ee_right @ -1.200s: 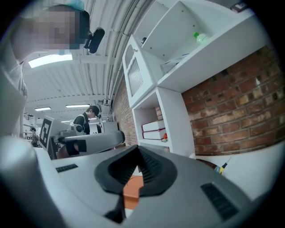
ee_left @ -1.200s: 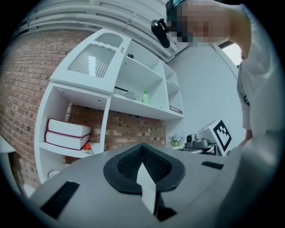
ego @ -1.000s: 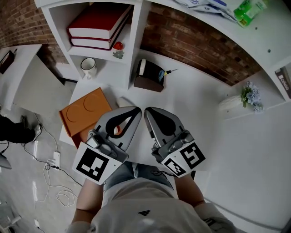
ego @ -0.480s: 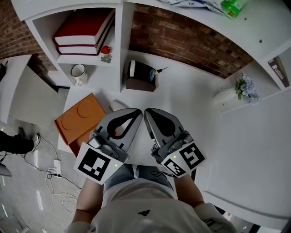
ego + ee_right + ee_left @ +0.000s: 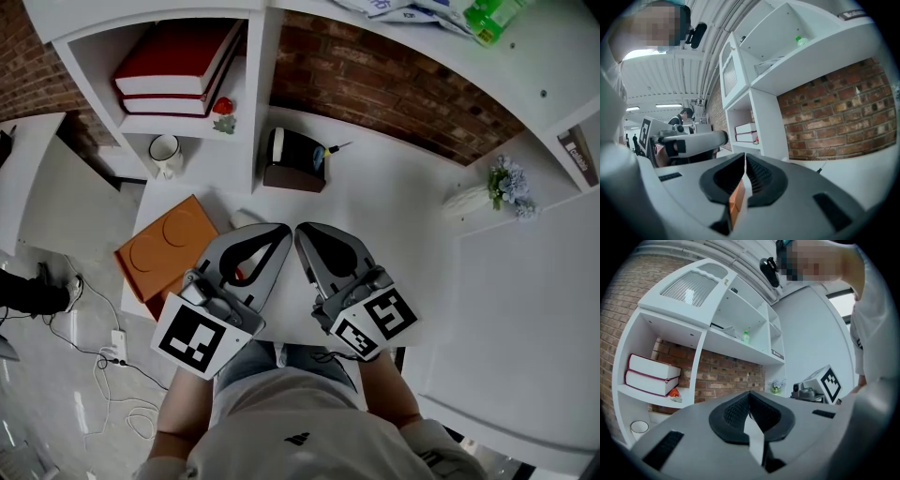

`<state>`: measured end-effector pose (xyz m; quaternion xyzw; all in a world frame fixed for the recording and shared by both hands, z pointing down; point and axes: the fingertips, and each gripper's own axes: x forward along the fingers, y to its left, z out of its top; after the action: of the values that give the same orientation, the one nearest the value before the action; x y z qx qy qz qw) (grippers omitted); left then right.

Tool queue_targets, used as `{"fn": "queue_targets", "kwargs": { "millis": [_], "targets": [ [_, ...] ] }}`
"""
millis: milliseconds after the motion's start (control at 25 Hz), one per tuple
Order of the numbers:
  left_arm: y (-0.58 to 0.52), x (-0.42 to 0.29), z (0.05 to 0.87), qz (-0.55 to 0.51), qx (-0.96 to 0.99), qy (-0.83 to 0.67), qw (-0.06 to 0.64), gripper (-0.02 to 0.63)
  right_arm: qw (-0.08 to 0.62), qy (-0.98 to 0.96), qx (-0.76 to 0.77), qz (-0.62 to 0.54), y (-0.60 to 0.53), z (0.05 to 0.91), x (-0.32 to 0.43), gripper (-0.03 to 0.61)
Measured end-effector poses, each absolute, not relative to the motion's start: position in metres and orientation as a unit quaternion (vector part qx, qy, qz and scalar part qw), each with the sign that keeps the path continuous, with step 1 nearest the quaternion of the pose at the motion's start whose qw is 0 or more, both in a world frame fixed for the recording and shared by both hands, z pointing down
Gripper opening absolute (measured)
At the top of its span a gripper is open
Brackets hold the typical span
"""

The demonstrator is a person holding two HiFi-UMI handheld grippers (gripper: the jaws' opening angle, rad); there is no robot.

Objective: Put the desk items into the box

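An orange box with two round marks on its lid lies at the left edge of the white desk. A dark desk organiser with a pen stands at the back against the brick wall. A small white item lies just beyond the left jaws. My left gripper and right gripper hang side by side over the desk's near edge, close to the person's body. Both are shut with nothing between the pads. In the left gripper view the left gripper points at the shelves; the right gripper does the same.
White shelves at the back left hold two red books, a red ornament and a mug. A small flower pot stands at the right. A green bottle lies on the upper shelf. Cables trail on the floor at the left.
The head view has shifted a little, so the desk and shelves slide in the picture. Both grippers stay side by side and shut; the right one has turned slightly.
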<state>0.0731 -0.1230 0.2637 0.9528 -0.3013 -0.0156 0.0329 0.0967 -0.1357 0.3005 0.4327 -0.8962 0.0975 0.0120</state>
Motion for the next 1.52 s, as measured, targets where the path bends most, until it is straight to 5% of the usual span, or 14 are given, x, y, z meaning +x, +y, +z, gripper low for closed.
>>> {"fn": "queue_targets", "kwargs": {
  "millis": [1520],
  "targets": [
    [-0.172, -0.035, 0.330, 0.013, 0.908, -0.407, 0.101, 0.012, 0.304, -0.887, 0.302, 0.170, -0.192, 0.522, 0.027, 0.141]
  ]
}}
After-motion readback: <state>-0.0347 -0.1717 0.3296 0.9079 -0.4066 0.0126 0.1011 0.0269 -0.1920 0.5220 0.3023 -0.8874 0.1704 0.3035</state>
